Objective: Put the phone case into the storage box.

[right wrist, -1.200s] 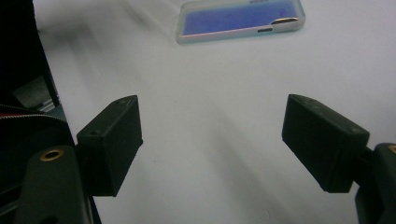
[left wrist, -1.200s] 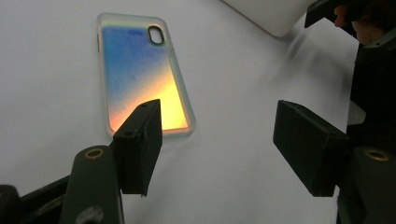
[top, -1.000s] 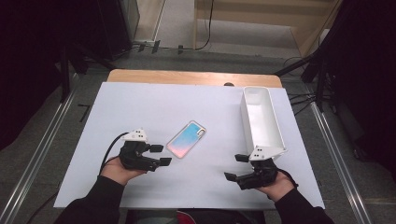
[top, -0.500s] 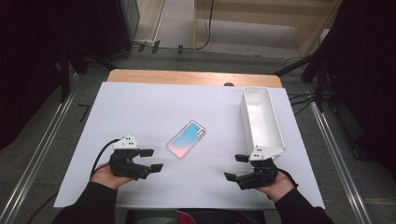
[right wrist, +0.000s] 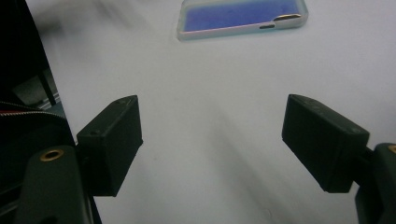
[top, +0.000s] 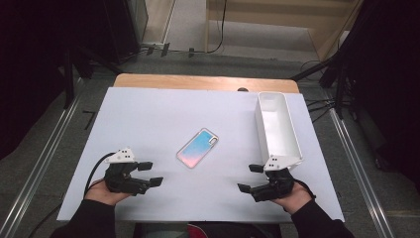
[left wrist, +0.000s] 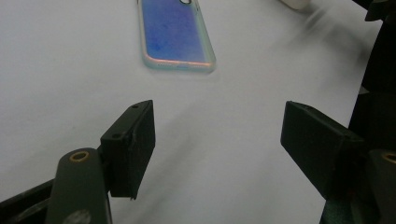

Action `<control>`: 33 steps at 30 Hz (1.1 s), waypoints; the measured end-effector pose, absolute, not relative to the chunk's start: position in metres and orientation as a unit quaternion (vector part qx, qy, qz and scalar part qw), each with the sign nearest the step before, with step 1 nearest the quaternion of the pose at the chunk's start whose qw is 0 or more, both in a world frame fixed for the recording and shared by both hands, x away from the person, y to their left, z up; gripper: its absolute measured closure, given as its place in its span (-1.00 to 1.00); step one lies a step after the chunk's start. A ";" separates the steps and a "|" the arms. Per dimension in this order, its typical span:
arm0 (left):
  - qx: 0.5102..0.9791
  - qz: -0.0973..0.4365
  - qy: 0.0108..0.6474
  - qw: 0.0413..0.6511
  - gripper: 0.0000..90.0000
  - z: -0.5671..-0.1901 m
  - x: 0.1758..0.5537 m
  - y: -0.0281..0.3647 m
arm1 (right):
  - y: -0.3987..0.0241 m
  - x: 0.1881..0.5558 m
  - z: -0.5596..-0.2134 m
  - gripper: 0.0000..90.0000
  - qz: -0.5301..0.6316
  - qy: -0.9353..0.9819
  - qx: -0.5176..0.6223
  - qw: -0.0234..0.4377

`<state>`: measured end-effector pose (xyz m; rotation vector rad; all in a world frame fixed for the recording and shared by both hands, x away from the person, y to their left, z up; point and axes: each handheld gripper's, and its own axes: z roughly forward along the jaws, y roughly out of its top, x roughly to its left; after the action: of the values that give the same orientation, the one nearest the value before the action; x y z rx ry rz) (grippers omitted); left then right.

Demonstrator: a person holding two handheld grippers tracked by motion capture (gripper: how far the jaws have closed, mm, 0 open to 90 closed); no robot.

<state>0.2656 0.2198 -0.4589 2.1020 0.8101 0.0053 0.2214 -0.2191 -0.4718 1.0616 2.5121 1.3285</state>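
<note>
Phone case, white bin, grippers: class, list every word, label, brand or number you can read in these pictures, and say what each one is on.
None can be read.
Phone case: plain blue-to-pink back, no lettering.
White bin: blank.
Left gripper and right gripper: no legible marks.

1. A sheet [top: 148,119] covers most of the table [top: 198,82], whose far edge shows bare behind it.
2. A phone [top: 197,148] lies flat near the middle of the sheet, set at a slant.
3. A long tray [top: 289,134] stands on the sheet to the right of the phone, running from near edge to far edge, well apart from it.
4. The left gripper [top: 150,173] rests at the near left of the sheet, left of and nearer than the phone.
5. The right gripper [top: 250,178] sits at the near right, just before the tray's near end.
6. The phone lies between the two grippers, farther back, touching neither.
</note>
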 end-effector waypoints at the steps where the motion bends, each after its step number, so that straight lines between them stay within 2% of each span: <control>1: 0.842 0.001 0.324 0.430 -0.42 -0.459 0.266 0.219 | -0.219 0.221 -0.472 -0.58 0.438 0.827 0.349 0.054; 14: 0.833 0.023 0.333 0.441 -0.42 -0.454 0.267 0.219 | -0.219 0.220 -0.471 -0.58 0.439 0.828 0.346 0.052; 33: 0.843 0.016 0.318 0.433 -0.42 -0.456 0.286 0.196 | -0.218 0.220 -0.471 -0.58 0.446 0.824 0.346 0.043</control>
<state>0.2858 0.1962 -0.4562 2.1016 0.7916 0.0399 0.2196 -0.2180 -0.4712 1.0568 2.5217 1.3646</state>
